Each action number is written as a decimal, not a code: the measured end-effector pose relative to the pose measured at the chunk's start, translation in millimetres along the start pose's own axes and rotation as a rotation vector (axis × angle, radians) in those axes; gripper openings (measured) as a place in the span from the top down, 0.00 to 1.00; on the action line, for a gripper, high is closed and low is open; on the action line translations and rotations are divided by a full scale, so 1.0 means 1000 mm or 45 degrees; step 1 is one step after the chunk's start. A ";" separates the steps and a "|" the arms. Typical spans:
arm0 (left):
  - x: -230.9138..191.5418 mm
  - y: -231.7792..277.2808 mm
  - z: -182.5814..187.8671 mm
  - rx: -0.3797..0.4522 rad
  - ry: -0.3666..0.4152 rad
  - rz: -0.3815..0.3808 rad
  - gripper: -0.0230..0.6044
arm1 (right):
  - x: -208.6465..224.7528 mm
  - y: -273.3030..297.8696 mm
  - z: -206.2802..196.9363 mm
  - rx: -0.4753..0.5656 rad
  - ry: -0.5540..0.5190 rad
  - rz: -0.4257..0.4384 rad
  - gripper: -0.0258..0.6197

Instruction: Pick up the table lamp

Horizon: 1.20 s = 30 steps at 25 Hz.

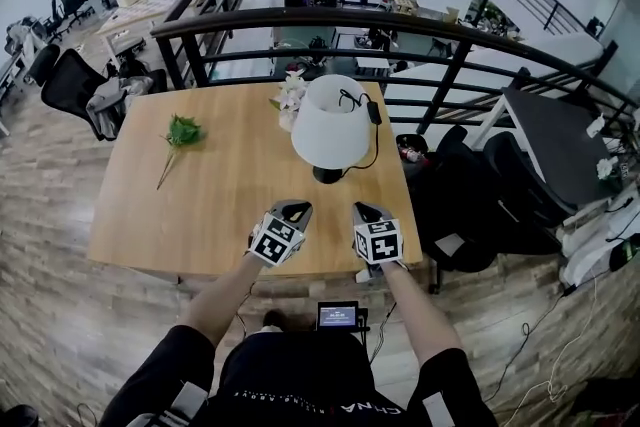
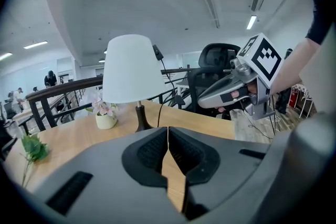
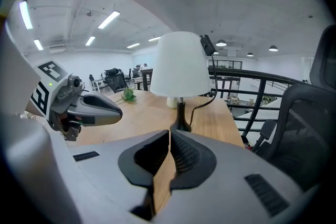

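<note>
A table lamp [image 1: 329,123] with a white shade, dark stem and black foot stands upright on the wooden table [image 1: 200,205], right of its middle; its black cord [image 1: 374,140] hangs off the shade's far side. Both grippers hover over the table's near edge, short of the lamp. My left gripper [image 1: 296,208] is shut and empty, with the lamp [image 2: 131,71] ahead and slightly left. My right gripper [image 1: 360,209] is shut and empty too, the lamp [image 3: 180,66] straight ahead of it. Each gripper sees the other beside it.
A small pot of pale flowers [image 1: 291,99] stands just behind the lamp. A green sprig [image 1: 180,133] lies on the table's left part. A black railing [image 1: 420,35] runs behind the table, office chairs [image 1: 480,185] stand to the right, and a small screen [image 1: 337,315] sits under the near edge.
</note>
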<state>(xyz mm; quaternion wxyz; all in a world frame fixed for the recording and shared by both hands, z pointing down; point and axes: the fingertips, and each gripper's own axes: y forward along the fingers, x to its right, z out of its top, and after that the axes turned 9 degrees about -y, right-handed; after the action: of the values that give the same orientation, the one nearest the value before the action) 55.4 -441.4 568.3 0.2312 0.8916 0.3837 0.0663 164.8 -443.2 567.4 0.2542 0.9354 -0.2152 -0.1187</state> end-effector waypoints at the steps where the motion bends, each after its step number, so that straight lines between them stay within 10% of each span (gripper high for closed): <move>1: -0.002 0.000 0.004 0.010 0.001 -0.006 0.93 | 0.002 0.001 0.005 0.004 0.000 -0.011 0.91; 22: -0.014 0.001 0.004 0.021 -0.037 -0.028 0.93 | -0.016 0.017 0.010 0.007 0.018 -0.006 0.91; 30: -0.005 0.006 0.019 0.183 -0.195 -0.089 0.93 | 0.002 0.013 0.020 0.180 0.036 -0.036 0.91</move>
<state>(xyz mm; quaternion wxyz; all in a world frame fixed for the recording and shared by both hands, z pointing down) 61.2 -455.2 554.5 0.1974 0.8944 0.3995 -0.0379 155.9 -462.4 557.3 0.1887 0.9556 -0.2062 -0.0935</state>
